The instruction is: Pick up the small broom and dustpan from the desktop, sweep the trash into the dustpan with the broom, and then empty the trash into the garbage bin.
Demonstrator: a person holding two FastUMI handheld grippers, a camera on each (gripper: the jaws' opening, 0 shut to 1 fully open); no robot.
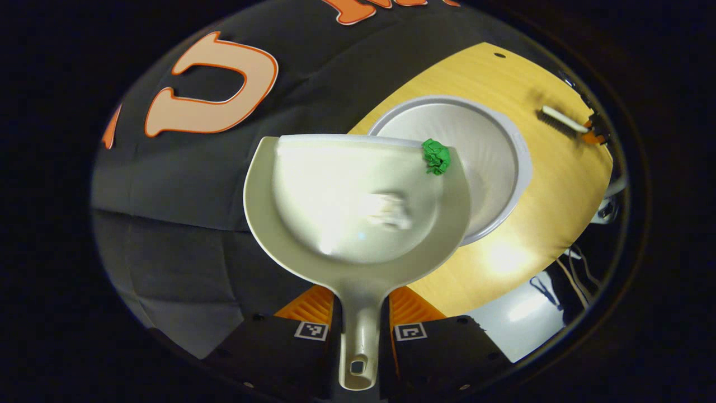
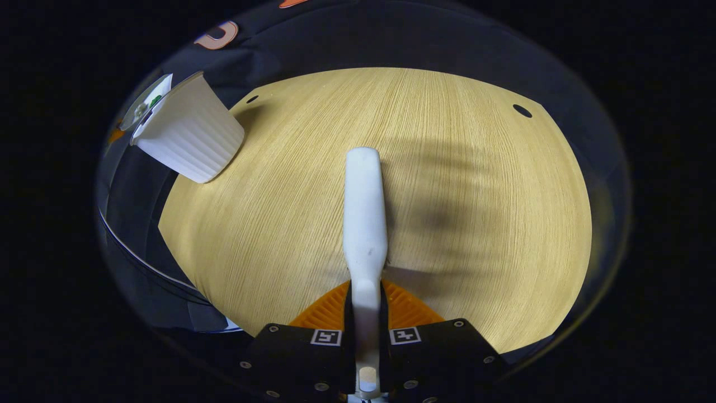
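1. Now the dustpan (image 1: 358,201) is lifted and tipped over the bin (image 1: 481,168), with its front lip above the bin's near rim.
2. A green scrap (image 1: 436,157) sits at the lip corner, just over the bin mouth; a white scrap (image 1: 391,211) lies in the middle of the pan and looks blurred, so I judge it is sliding.
3. The left gripper (image 1: 358,322) is closed on the dustpan handle, both fingers pressing its sides.
4. The broom (image 2: 364,218) is held low above the desk (image 2: 475,224), away from the bin, its head pointing forward; whether the bristles touch the wood I cannot tell.
5. The right gripper (image 2: 364,313) is clamped on the broom handle.
6. In the right gripper view the bin stands at the far left corner of the desk, with the pan's edge above it.
7. Risks, as I judge them: only part of the lip is over the bin, so the white scrap may slide off the left part of the lip and miss it. If the pan pushes the rim, the light bin near the desk edge may tip or shift. Too small a tilt may leave the scraps stuck in the pan.
8. Writing: I can read no brand or label on pan, broom or bin. Small square markers sit on the grippers, not readable.
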